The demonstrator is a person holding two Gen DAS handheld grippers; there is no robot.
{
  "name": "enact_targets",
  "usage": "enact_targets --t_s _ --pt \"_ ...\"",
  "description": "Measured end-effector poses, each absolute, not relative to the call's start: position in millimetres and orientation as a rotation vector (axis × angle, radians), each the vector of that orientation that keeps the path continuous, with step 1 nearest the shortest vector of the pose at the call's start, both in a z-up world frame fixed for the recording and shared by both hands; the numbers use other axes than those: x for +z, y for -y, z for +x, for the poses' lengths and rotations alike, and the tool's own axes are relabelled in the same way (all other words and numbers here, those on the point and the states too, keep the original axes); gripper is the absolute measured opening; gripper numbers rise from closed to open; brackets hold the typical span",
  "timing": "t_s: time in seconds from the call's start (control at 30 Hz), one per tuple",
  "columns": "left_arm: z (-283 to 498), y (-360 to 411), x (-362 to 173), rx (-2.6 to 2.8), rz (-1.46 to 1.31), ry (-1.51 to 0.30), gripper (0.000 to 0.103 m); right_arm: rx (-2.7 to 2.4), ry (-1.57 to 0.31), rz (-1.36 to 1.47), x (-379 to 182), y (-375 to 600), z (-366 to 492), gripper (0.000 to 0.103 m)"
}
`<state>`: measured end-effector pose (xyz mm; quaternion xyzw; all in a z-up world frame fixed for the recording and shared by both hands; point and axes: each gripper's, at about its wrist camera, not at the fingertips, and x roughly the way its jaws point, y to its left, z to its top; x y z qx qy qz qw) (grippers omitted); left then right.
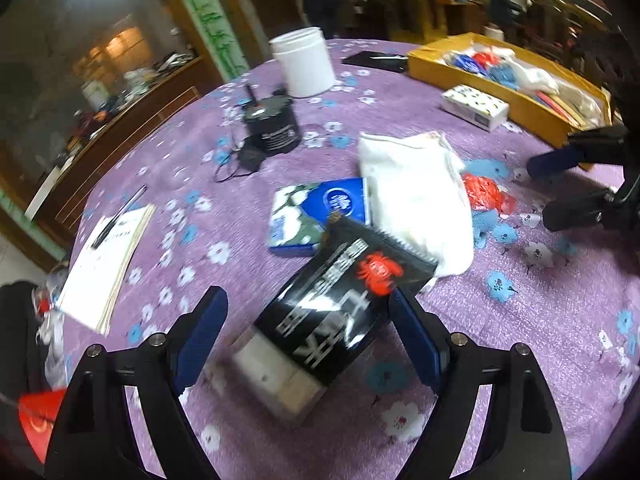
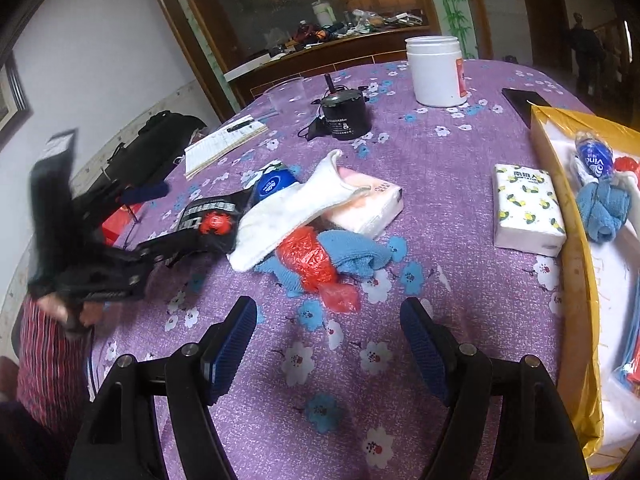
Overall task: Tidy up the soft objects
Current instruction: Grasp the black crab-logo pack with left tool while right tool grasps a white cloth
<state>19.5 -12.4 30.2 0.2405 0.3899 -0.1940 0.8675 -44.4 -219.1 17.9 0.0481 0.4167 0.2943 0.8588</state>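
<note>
Soft goods lie heaped mid-table on a purple floral tablecloth [image 2: 460,184]: a white cloth [image 2: 288,212] draped over a tissue pack [image 2: 372,208], beside a blue towel [image 2: 352,252] and a red plastic bag [image 2: 308,260]. The left gripper [image 1: 308,320] hovers with jaws wide around a black crab-printed packet [image 1: 344,304], its right pad at the packet's edge. The right gripper [image 2: 328,340], jaws wide and empty, faces the pile. A yellow box [image 2: 576,280] at the right holds more rolled cloths.
</note>
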Motion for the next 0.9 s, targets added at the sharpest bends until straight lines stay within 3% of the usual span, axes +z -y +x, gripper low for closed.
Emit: enact_targets --t_s 0.17,0.23,0.3,0.33,0.4,0.57,0.83,0.87,0.9 --pt "10.8 25.0 17.5 -0.361 0.528 -0.81 0.08 0.624 -0.889 0.141 16.1 224.6 -39.5 0.076" --pt "4.8 24.6 18.3 -0.318 0.52 -0.808 0.068 0.626 -0.893 0.155 16.0 226.7 -38.7 0.076" --pt "-0.7 19.5 22.0 -0.214 0.475 -0.808 0.049 0.63 -0.896 0.162 15.4 227.5 -38.2 0.076" --pt "-4.8 15.7 24.7 -0.178 0.44 -0.808 0.047 0.627 -0.895 0.162 15.4 227.6 -38.2 0.076" --pt "-17.4 5.3 32.3 -0.116 0.346 -0.8 0.032 0.623 -0.892 0.16 15.9 227.5 -38.8 0.076" --pt "-37.8 -16.3 45.4 -0.112 0.127 -0.807 0.016 0.599 -0.891 0.122 17.8 221.6 -37.7 0.076" --pt "-24.9 -9.5 41.4 -0.093 0.179 -0.797 0.019 0.608 -0.833 -0.119 52.4 163.8 -25.7 0.076" --pt "-21.2 -10.3 39.8 -0.084 0.192 -0.804 0.023 0.603 -0.831 -0.144 52.6 157.3 -22.6 0.076" --pt "-18.9 -12.1 38.5 -0.071 0.203 -0.804 0.034 0.604 -0.838 -0.171 51.5 150.1 -17.6 0.076"
